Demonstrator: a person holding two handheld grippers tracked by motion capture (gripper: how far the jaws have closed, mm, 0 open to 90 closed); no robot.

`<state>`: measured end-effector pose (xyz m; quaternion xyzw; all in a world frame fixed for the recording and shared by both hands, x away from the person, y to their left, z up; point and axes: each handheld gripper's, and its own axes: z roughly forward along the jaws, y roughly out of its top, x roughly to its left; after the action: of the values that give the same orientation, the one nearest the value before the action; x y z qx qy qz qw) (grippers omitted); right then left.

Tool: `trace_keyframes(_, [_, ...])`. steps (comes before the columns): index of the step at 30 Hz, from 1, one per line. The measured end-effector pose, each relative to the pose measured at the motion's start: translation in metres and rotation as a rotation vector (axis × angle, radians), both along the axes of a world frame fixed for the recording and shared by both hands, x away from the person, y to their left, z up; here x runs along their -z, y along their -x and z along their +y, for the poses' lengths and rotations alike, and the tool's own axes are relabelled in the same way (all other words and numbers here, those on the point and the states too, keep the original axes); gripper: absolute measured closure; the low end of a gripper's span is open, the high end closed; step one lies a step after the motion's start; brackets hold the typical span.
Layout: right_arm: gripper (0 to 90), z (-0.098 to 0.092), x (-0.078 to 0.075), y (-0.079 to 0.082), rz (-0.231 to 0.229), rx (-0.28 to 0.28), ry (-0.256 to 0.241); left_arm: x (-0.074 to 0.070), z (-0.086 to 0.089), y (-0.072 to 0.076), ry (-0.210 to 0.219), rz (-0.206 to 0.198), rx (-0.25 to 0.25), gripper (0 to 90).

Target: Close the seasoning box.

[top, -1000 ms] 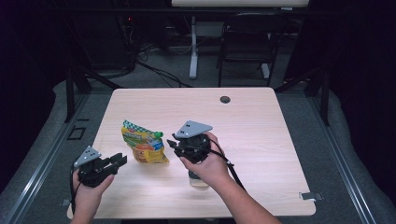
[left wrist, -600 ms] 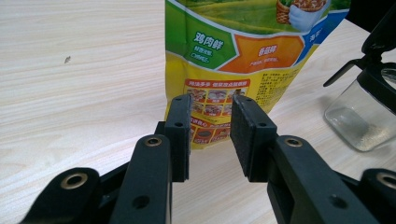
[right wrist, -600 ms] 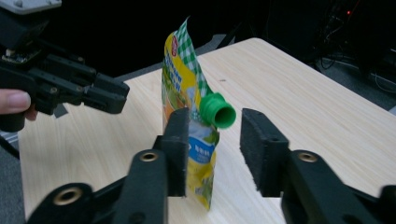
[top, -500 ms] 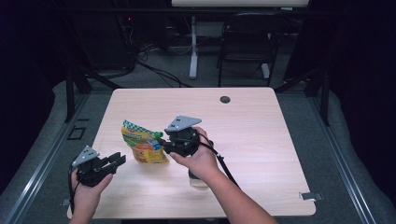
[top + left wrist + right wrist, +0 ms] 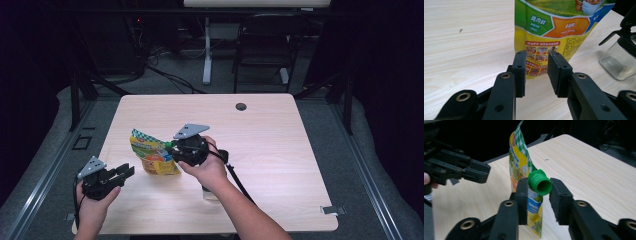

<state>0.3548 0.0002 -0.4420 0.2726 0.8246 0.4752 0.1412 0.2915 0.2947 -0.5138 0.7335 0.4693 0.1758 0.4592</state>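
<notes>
Closer now, right hand-held gripper (image 5: 538, 200) brackets one pouch's (image 5: 151, 155) single green cap (image 5: 540, 183).

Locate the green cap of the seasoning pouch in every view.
High view: green cap at the pouch's right edge, by the right gripper.
Left gripper view: not in it.
Right gripper view: cap centre, between the jaws.
Shared landmark: the yellow pouch.

You're working at a pale wood table (image 5: 300, 165) with a dark round grommet (image 5: 241, 106) near its 12 o'clock edge, standing on grey carpet (image 5: 370, 150). Beyond it, at 12 to 1 o'clock, a black chair (image 5: 260, 50) and a white desk leg (image 5: 207, 55) sit in a dark room, with cables (image 5: 165, 75) trailing on the floor at 11 o'clock.
</notes>
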Motion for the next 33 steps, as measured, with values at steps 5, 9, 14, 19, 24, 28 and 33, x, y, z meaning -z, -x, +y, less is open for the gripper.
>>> trace_keyframes(5, [74.8, -0.002, -0.002, 0.002, 0.031, -0.029, -0.012, 0.0, -0.001, 0.0, -0.002, -0.002, -0.003, 68.5])
trace_keyframes(9, [75.2, -0.002, -0.003, 0.007, 0.03, -0.046, -0.006, 0.0, 0.0, 0.0, -0.001, 0.0, -0.004, 68.5])
trace_keyframes(14, [75.3, -0.006, -0.005, 0.016, 0.029, -0.07, 0.003, 0.001, 0.0, 0.0, 0.004, -0.007, -0.008, 68.5])
trace_keyframes(19, [75.3, -0.015, -0.005, 0.026, 0.024, -0.086, -0.009, 0.001, 0.0, 0.0, 0.003, -0.007, -0.009, 68.6])
trace_keyframes(24, [75.4, -0.029, -0.005, 0.037, 0.03, -0.097, -0.011, 0.0, 0.0, 0.0, -0.003, 0.002, -0.006, 68.6])
trace_keyframes(28, [75.4, -0.038, -0.006, 0.043, 0.028, -0.106, 0.004, 0.001, -0.001, 0.0, -0.006, 0.003, -0.004, 68.7])
trace_keyframes(33, [75.4, -0.048, -0.007, 0.05, 0.022, -0.111, 0.018, 0.001, -0.001, 0.0, -0.005, 0.003, -0.005, 68.7])
